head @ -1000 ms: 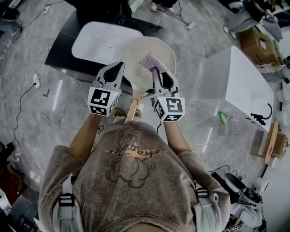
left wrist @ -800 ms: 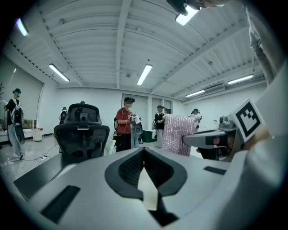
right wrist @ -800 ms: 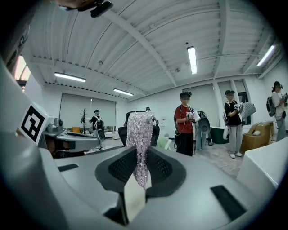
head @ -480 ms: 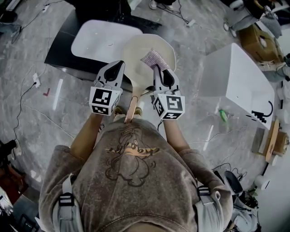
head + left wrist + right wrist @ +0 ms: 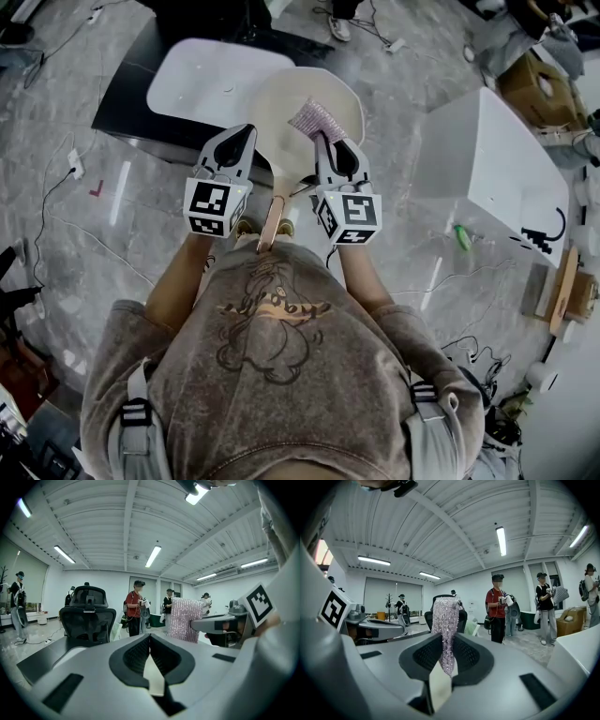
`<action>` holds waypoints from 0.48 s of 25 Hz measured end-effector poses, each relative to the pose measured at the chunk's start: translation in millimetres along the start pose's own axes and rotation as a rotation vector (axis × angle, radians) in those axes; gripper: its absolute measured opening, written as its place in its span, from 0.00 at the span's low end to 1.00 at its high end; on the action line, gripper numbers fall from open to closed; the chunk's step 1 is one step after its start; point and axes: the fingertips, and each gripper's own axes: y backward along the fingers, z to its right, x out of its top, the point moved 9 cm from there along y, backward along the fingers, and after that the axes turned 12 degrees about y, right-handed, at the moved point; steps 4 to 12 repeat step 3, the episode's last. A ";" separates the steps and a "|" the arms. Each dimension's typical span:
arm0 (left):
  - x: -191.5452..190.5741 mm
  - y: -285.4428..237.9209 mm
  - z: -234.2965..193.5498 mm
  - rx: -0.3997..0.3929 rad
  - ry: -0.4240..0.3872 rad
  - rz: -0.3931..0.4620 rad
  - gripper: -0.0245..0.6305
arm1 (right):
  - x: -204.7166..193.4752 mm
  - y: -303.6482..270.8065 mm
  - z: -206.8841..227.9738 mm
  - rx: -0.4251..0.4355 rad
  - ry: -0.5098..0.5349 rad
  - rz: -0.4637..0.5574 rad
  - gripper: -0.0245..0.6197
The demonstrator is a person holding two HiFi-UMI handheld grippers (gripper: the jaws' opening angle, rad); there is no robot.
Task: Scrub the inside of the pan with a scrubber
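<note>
My right gripper (image 5: 325,142) pinches the scrubber (image 5: 317,120) over the pan's (image 5: 279,105) inside. My left gripper (image 5: 244,134), jaws together and empty, points forward beside the rim.

Ceiling tube lamps (image 5: 153,556) give bright, even light and soft shadows. Both gripper views curve strongly and darken to black at the corners. The glossy floor (image 5: 56,112) shows faint glare streaks.
</note>
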 end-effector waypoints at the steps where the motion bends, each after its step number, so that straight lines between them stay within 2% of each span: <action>1: 0.1 -0.5 -0.5 0.001 0.001 0.001 0.06 | 0.0 -0.8 -0.1 0.001 0.002 0.000 0.16; 12: 0.4 -1.3 -1.3 0.004 0.004 0.001 0.06 | -0.1 -2.2 0.1 0.003 0.006 -0.001 0.16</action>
